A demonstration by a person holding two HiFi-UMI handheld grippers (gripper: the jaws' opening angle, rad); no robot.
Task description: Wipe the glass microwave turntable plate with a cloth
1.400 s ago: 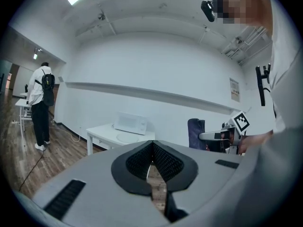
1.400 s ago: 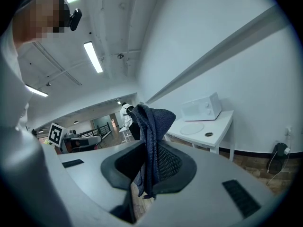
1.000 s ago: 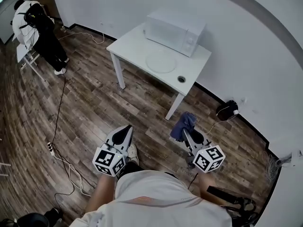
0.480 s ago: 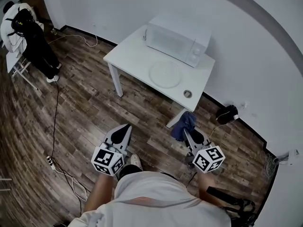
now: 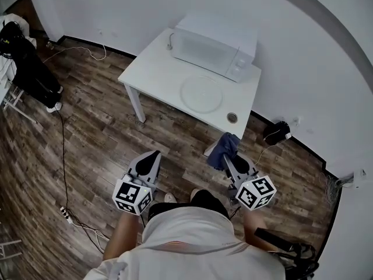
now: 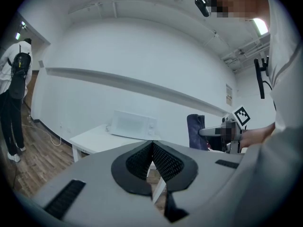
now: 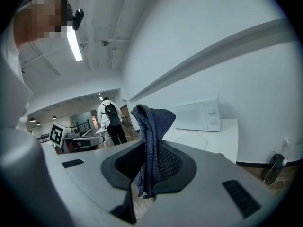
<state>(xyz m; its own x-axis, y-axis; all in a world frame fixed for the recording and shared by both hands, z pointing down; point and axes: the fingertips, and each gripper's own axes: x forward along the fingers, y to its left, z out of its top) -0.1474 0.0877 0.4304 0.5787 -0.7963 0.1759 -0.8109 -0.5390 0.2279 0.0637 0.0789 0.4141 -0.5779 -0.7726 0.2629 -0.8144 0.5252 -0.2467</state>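
Cloth (image 7: 152,126) in right gripper (image 7: 151,161), plate (image 5: 201,94) on table (image 5: 152,74) ahead.
Right gripper is clamped on 1 dark blue cloth, which stands folded between its jaws; left gripper (image 6: 152,149) has its jaws pressed together with nothing between them. Each gripper carries 1 cube (image 5: 134,195) with black-and-white square markers, 2 in all. 1 clear round plate lies flat on the white table, just in front of 1 white microwave (image 5: 213,44) with 2 knobs, well apart from both grippers. 1 small ring (image 5: 232,118) sits near the table's edge, beside the plate. 1 person (image 7: 110,119) with a backpack stands far off on the wood floor (image 5: 99,139).
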